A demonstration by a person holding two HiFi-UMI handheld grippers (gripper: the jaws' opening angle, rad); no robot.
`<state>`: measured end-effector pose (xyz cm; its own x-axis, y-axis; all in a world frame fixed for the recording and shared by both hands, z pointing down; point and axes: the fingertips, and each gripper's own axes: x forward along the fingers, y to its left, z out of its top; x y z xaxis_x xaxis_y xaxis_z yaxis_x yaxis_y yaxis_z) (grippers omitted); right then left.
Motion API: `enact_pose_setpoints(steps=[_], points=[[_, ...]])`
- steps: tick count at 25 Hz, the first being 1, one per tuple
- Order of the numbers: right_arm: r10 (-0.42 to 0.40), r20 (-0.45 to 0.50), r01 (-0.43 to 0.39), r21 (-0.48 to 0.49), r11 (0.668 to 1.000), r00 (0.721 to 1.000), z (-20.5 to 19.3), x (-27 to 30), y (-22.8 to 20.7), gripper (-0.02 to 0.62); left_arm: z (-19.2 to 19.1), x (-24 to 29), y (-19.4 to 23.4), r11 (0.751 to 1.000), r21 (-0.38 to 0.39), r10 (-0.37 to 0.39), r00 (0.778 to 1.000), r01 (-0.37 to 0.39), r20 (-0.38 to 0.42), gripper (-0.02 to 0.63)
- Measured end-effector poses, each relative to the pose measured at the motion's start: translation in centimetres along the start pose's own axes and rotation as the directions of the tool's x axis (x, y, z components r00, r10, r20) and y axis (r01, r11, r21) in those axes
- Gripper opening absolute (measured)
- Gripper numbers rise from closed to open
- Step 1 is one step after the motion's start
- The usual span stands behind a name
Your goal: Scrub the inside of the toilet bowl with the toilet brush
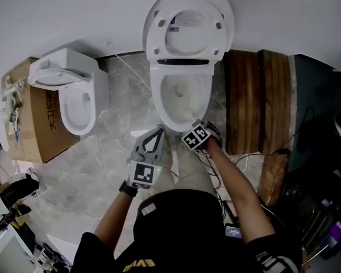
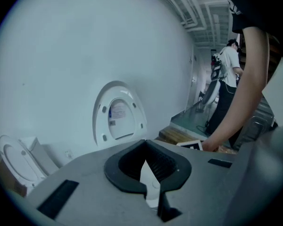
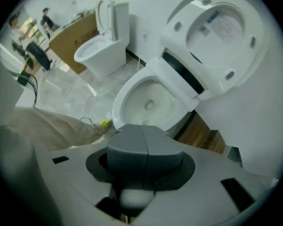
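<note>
Head view: white toilet bowl [image 1: 158, 98] straight ahead against the wall, lid [image 1: 187, 24] tipped up, inside pale and smooth. Two toilets in all; the second toilet [image 1: 74, 98] stands left, beside a cardboard box [image 1: 42, 127]. Two grippers. Right gripper [image 3: 144, 147] at the bowl's front rim, pads pressed together. Left gripper [image 1: 158, 131] just short of the bowl, tips closed on nothing.

Your head view looks steeply down from above, with the toilet bowl [image 1: 179, 92] at upper centre. Your left gripper view sits low and tilts up toward the wall [image 2: 85, 55] — the raised lid [image 2: 119, 117] stands centre left. Your right gripper view looks down into the bowl from much nearer than the head view. All three share that lid and the second toilet [image 1: 74, 95] — at the left in each.
</note>
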<state>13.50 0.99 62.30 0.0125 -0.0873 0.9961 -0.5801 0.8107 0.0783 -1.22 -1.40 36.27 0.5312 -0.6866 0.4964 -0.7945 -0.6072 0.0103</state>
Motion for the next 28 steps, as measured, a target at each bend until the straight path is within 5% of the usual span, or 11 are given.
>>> enact_pose_setpoints(steps=[4, 9, 14, 20, 24, 28], points=[[0.011, 0.170, -0.050, 0.232, 0.971, 0.985, -1.0, -9.4, -3.0, 0.163, 4.3, -2.8, 0.6, 0.999, 0.000, 0.035, 0.998, -0.035, 0.059, 0.018], [0.001, 0.252, -0.121, 0.462, 0.878, 0.968, -4.4, -19.0, -5.1, 0.163, 7.5, -4.5, 2.4, 0.993, -0.033, 0.115, 0.989, -0.112, 0.098, 0.018], [-0.127, 0.392, -0.065, 0.442, 0.894, 0.911, -3.9, -28.0, -7.7, 0.163, 10.4, -4.7, 3.3, 0.990, 0.018, 0.138, 0.980, -0.143, 0.146, 0.019], [-0.179, 0.479, -0.071, 0.459, 0.886, 0.859, -4.4, -31.1, -7.9, 0.163, 12.9, -3.6, 3.5, 0.984, 0.074, 0.145, 0.974, -0.160, 0.171, 0.018], [-0.177, 0.494, -0.093, 0.473, 0.876, 0.851, -5.0, -30.7, -7.4, 0.163, 14.4, -2.4, 3.1, 0.988, 0.080, 0.118, 0.973, -0.136, 0.197, 0.018], [-0.168, 0.455, -0.059, 0.443, 0.895, 0.874, -5.9, -29.8, -6.9, 0.163, 15.8, -1.9, 3.0, 0.987, 0.072, 0.121, 0.965, -0.142, 0.231, 0.018]])
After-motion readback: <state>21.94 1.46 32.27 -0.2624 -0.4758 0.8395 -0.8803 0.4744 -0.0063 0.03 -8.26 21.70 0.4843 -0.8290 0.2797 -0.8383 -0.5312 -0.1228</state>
